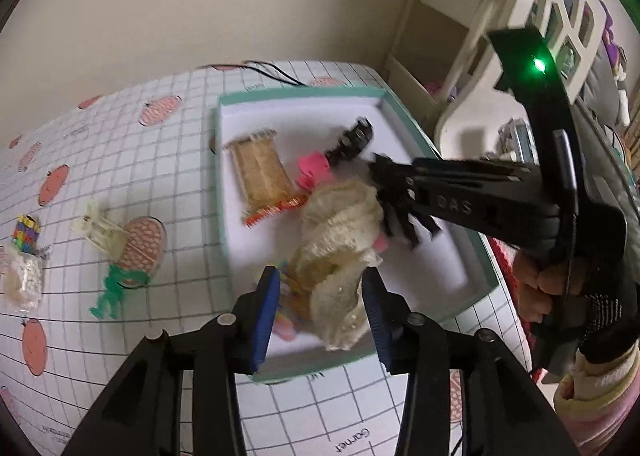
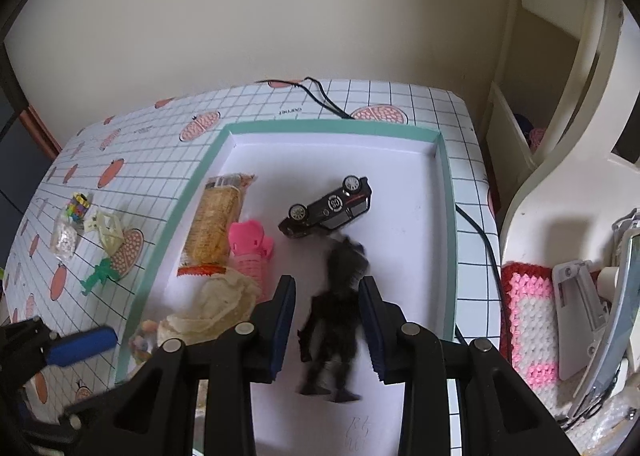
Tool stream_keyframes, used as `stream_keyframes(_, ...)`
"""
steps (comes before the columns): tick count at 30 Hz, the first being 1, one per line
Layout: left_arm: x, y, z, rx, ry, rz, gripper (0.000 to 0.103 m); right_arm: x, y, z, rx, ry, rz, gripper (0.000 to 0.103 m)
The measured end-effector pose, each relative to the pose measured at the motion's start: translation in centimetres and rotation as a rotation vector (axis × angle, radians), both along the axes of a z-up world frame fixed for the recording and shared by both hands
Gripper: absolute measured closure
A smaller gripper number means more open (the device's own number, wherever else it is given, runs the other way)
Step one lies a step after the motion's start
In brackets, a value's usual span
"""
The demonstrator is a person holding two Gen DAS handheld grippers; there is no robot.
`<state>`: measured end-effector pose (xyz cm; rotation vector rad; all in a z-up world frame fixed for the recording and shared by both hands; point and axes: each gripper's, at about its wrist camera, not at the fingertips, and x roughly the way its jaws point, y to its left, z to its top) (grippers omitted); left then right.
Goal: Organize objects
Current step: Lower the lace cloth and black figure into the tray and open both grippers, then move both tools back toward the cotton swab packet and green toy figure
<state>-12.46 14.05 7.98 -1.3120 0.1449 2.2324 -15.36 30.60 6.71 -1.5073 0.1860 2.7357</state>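
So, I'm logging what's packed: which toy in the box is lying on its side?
The black toy car, by the box's far right: both wheels face sideways. The pink toy and snack pack lie flat.

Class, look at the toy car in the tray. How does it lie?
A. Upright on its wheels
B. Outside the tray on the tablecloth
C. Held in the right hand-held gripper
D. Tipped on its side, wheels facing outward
D: the toy car lies tipped in the tray, its roof facing the camera and its wheels pointing sideways.
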Motion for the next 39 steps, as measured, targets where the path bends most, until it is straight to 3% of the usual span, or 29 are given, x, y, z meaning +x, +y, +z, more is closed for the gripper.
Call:
stream_keyframes(2, -0.4, -0.7, 0.4, 0.008, 0.014, 0.029, 0.057, 0.2, 0.0, 0.3, -0.009, 0.011, -0.004, 0.054)
stream_keyframes(4, -0.8, -1.3, 0.7, 0.009, 0.029, 0.057, 0.051, 0.3, -0.1, 0.5, -0.012, 0.018, 0.001, 0.054)
stream_keyframes(14, -2.8, -4.3, 0.8, 0.009, 0.04, 0.189, 0.05, 0.5, -1.0, 1.1, 0.001, 0.037, 0.017, 0.054)
stream_keyframes(16, -3.1, -4.8, 0.6, 0.007, 0.042, 0.212, 0.045, 0.5, -1.2, 1.0, 0.003, 0.037, 0.02, 0.044)
stream_keyframes(18, -3.4, -5.3, 0.6, 0.006, 0.046, 0.231, 0.032, 0.4, -1.3, 1.0, 0.007, 0.038, 0.026, 0.038)
stream_keyframes(21, -3.6, -6.4, 0.6, 0.012, 0.056, 0.265, 0.029, 0.4, -1.7, 0.9, 0.009, 0.038, 0.038, 0.033)
stream_keyframes(23, -3.8, -6.9, 0.7, 0.018, 0.061, 0.288, 0.021, 0.3, -1.9, 0.9, 0.008, 0.041, 0.041, 0.028)
stream_keyframes(27, -4.2, -8.1, 0.8, 0.036, 0.077, 0.332, 0.01, 0.2, -2.2, 0.9, -0.001, 0.045, 0.043, 0.01)
stream_keyframes(29, -4.3, -8.6, 0.9, 0.032, 0.098, 0.353, 0.01, 0.2, -2.4, 0.8, 0.002, 0.047, 0.044, 0.002)
stream_keyframes(31, -4.5, -9.0, 0.8, 0.025, 0.112, 0.371, 0.008, 0.1, -2.4, 0.6, 0.002, 0.049, 0.039, 0.0)
stream_keyframes(33, -4.7, -9.5, 0.6, 0.022, 0.112, 0.387, 0.0, 0.1, -2.5, 0.5, -0.003, 0.047, 0.036, 0.0)
stream_keyframes(39, -5.2, -10.6, 0.4, 0.03, 0.117, 0.419, 0.0, -0.2, -2.8, 0.0, -0.003, 0.03, 0.028, 0.0)
